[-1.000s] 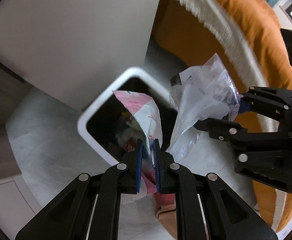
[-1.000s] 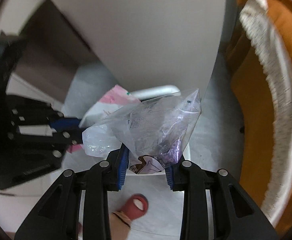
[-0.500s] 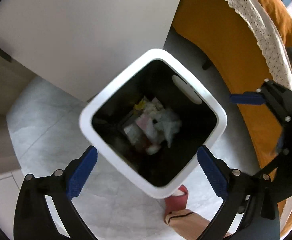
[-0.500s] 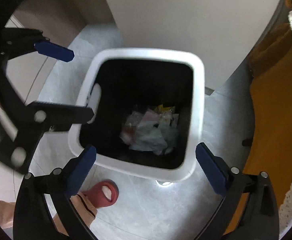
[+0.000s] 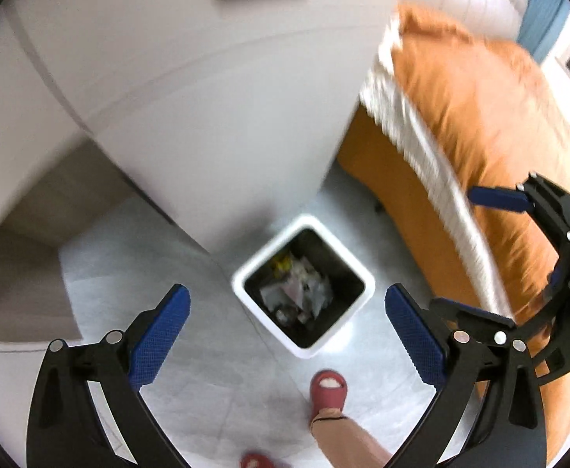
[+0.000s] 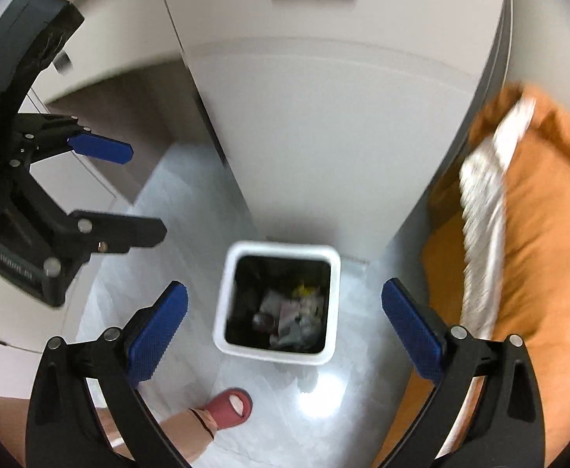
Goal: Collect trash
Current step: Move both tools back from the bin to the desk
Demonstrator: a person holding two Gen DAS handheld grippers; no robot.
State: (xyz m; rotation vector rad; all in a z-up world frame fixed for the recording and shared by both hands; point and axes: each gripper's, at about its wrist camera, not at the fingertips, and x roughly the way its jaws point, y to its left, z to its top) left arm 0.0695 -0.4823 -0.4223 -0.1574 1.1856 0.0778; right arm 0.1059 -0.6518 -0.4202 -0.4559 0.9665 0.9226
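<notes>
A white square trash bin (image 5: 242,277) (image 6: 222,335) stands on the pale floor far below both grippers. Crumpled wrappers and plastic bags (image 5: 298,292) (image 6: 290,312) lie in its dark inside. My left gripper (image 5: 285,323) hangs high above the bin, open wide, with nothing between its blue pads. My right gripper (image 6: 284,321) is likewise high over the bin, open and empty. The left wrist view shows the right gripper at the right edge. The right wrist view shows the left gripper at the left edge.
A white cabinet (image 5: 206,109) (image 6: 324,124) rises just behind the bin. An orange cushioned seat with a white lace cover (image 5: 480,136) (image 6: 538,234) stands to the right. A person's foot in a red slipper (image 5: 327,390) (image 6: 230,407) is on the floor near the bin.
Both grippers opened and dropped the pink wrapper and the clear plastic bag into the bin. Both hands then rose well above the bin, which looks much smaller now.
</notes>
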